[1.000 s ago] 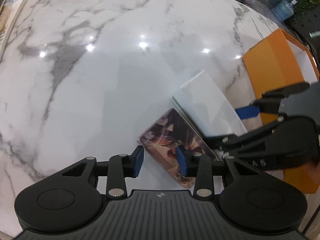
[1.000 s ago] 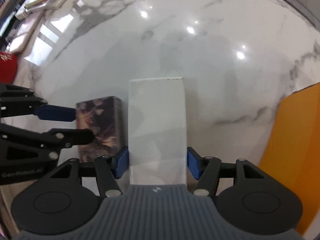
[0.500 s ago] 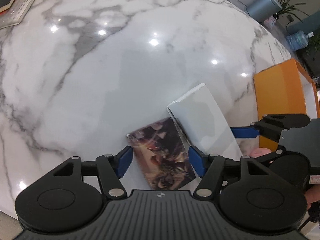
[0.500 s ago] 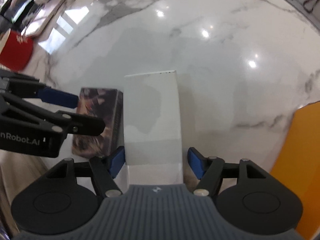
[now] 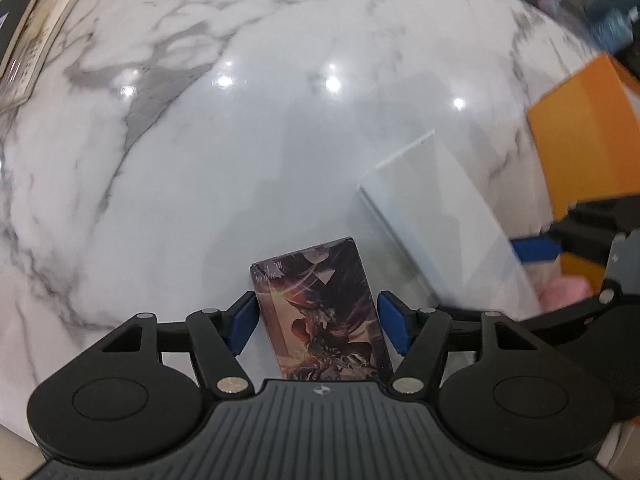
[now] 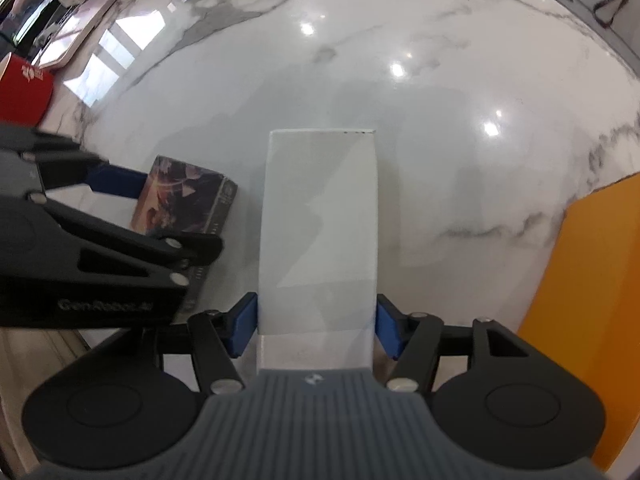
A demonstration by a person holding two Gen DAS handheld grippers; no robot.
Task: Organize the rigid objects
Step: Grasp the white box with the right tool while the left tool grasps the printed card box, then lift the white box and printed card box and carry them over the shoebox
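Boxes lie on the counter [image 5: 280, 160]: left claw [image 5: 316, 322] closing around the illustrated box [image 5: 320, 312]; right claw [image 6: 316, 322] grips the white box [image 6: 320, 216], steadying it

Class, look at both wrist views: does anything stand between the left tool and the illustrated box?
Nothing visible does. The illustrated box already lies between the left tool's closing jaws; the white box lies apart, to the side.

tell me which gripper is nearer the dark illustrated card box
Left. The left gripper straddles the card box, jaws closing. The right gripper sits beside it, clamped on the white box.
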